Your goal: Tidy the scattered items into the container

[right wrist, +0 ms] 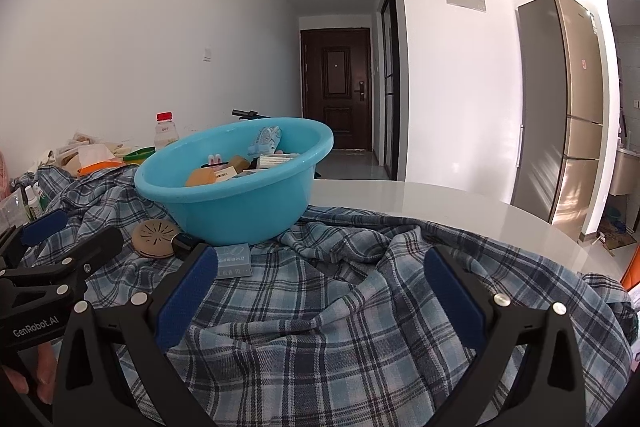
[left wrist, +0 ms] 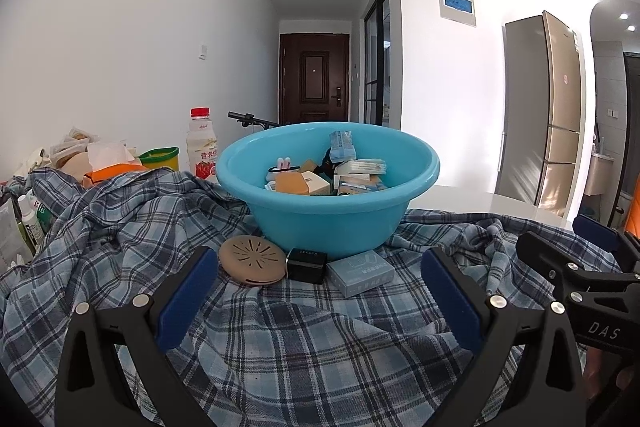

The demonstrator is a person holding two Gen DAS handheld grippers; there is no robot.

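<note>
Left wrist view, from left to right: a pile of packets [left wrist: 76,151] and a green and yellow tub [left wrist: 160,158] sit at the far left, past the bunched-up checked cloth [left wrist: 300,339]. Next comes a white drink bottle [left wrist: 201,147] with a red cap, standing up just behind the blue bowl [left wrist: 320,219]. The bowl sits on the cloth and already holds many small boxes and packs. Three things lie in a row on the cloth, right at the foot of the bowl: a round tan disc [left wrist: 253,259] on the left, a small black box [left wrist: 307,265] in the middle, and a pale blue box [left wrist: 360,271] on the right. The black box touches the disc. The left gripper [left wrist: 319,301] hangs low over the cloth in front of them, with its blue pads spread wide and nothing between them. At the far right, the right gripper [left wrist: 580,259] shows from the side, and past it stands a tall fridge [left wrist: 548,107].

Right wrist view: the left gripper [right wrist: 60,239] is at the far left, with a bit of a hand [right wrist: 40,375] under it. Then come the disc [right wrist: 156,233], the black box [right wrist: 186,242] and the pale blue box [right wrist: 234,261], all beside the bowl [right wrist: 236,203]. The right gripper [right wrist: 322,301] is spread wide too, holding nothing, over bare cloth [right wrist: 340,327]. A white table [right wrist: 440,203] shows past the cloth.
</note>
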